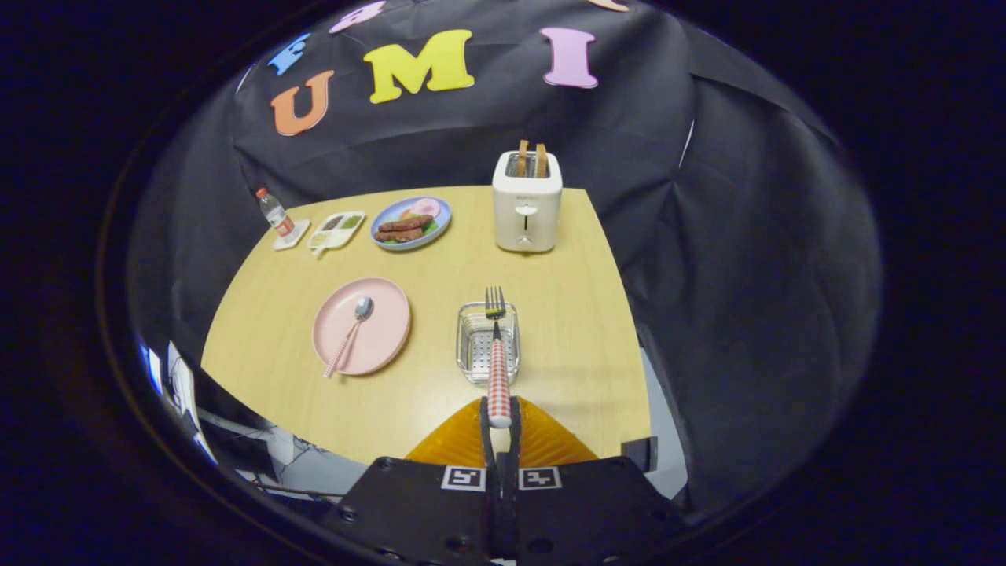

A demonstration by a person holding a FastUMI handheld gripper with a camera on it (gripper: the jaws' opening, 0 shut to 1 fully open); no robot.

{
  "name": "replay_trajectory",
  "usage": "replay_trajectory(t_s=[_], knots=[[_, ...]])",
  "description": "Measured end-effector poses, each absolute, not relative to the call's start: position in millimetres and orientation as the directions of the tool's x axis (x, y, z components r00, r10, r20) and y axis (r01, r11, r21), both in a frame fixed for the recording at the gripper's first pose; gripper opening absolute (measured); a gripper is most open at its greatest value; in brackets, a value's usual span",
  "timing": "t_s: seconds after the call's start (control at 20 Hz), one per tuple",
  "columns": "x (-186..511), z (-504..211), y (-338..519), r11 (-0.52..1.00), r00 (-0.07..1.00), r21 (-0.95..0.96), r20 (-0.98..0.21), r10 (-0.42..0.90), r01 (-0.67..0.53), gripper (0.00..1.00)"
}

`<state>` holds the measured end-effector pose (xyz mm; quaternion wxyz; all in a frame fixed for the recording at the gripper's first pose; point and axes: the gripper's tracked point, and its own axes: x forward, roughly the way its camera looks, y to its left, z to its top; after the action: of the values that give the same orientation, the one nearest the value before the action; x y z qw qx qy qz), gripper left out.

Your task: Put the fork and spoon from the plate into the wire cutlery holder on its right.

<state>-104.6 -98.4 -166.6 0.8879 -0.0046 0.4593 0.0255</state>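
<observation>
My gripper (500,420) is shut on the fork (497,369) by the end of its red-and-white checked handle. The fork points forward, away from me, with its tines over the far rim of the wire cutlery holder (470,338). The holder is a small square wire basket standing on the wooden table (574,314) just ahead of my fingers. To its left lies the pink plate (385,334) with the spoon (350,334) on it; the spoon has the same checked handle and its bowl points away from me.
A white toaster (526,203) with two slices of bread stands beyond the holder. Farther left at the back are a blue plate of food (411,222), a small divided tray (336,230) and a bottle (274,212). The table's edge runs close on the right.
</observation>
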Motion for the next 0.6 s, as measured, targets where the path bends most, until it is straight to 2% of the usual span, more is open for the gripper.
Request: replay_trajectory(t_s=[0.25, 0.6], knots=[[-103.5, -183.2, -83.6, 0.995, 0.44, 0.097, -0.892, 0.1, -0.028, 0.01], [-79.7, -204.2, -85.2, 0.995, 0.276, 0.088, -0.958, 0.073, 0.041, 0.01]])
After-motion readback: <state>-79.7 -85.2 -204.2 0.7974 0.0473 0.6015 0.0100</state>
